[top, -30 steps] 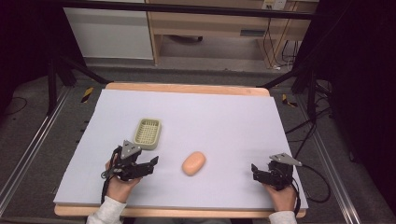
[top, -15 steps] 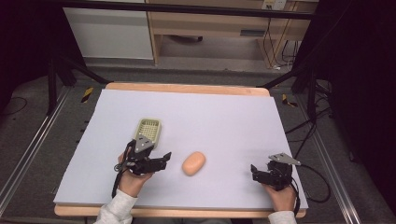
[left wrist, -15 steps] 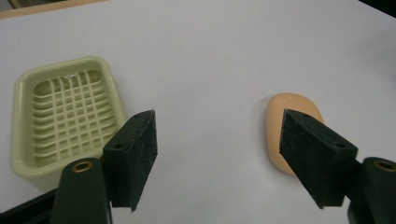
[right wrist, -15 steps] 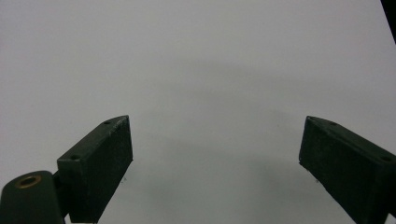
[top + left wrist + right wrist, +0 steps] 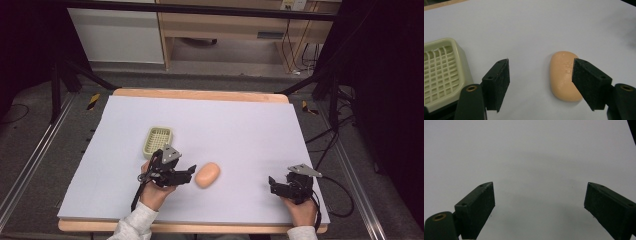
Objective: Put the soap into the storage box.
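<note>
One container sits on the table: a pale green, rectangular plastic soap dish with a grid-pattern floor (image 5: 158, 140), and as far as its visible part goes, nothing lies in it. In the left gripper view the same dish (image 5: 441, 72) stands just beside the left jaw, its near edge cut off at the frame's border, so the far corner of its floor cannot be checked.

One peach-coloured, oval bar of soap (image 5: 207, 175) lies flat on the pale lavender table cover (image 5: 240, 125), well apart from the dish. The left gripper (image 5: 189, 174) points at it from the side; its jaws stand apart and have just been closing, with the soap (image 5: 564, 75) not between them but partly behind the right jaw (whether that pad touches the bar is hard to tell from this angle).

The right gripper (image 5: 274, 183) rests near the cover's front right, jaws wide apart over bare cover (image 5: 536, 165), holding nothing.

Count: one dish, one soap, two grippers.
</note>
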`<state>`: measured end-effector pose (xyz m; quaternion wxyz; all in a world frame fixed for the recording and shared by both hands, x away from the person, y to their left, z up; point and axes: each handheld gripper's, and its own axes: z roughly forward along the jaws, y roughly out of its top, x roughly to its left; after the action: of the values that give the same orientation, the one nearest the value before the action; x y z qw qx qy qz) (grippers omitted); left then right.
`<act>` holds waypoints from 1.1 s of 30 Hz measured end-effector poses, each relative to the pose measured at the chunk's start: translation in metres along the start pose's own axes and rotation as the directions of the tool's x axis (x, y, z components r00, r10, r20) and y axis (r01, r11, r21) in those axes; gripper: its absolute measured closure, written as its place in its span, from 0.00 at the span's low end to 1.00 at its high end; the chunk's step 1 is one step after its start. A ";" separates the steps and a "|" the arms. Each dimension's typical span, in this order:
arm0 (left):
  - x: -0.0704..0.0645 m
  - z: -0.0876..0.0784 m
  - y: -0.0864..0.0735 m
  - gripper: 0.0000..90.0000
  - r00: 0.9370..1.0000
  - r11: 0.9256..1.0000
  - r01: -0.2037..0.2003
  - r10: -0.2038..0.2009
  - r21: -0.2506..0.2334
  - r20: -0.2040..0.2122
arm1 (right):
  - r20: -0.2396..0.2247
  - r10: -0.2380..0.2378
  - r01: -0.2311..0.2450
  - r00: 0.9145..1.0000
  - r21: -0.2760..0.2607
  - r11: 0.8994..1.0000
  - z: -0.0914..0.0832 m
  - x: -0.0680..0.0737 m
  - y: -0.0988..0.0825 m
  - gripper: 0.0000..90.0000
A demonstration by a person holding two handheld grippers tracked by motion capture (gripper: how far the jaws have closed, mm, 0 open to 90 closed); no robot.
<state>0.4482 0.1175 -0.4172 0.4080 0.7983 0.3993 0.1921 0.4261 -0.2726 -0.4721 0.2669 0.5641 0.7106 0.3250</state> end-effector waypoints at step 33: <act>-0.035 0.039 0.009 0.29 0.994 0.991 -0.088 0.081 0.102 0.067 | -0.013 0.009 -0.009 1.000 -0.001 1.000 0.000 0.000 0.000 0.11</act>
<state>0.4559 0.0677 -0.4324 0.3691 0.8404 0.3618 0.1629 0.4260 -0.2730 -0.4717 0.2611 0.5653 0.7095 0.3301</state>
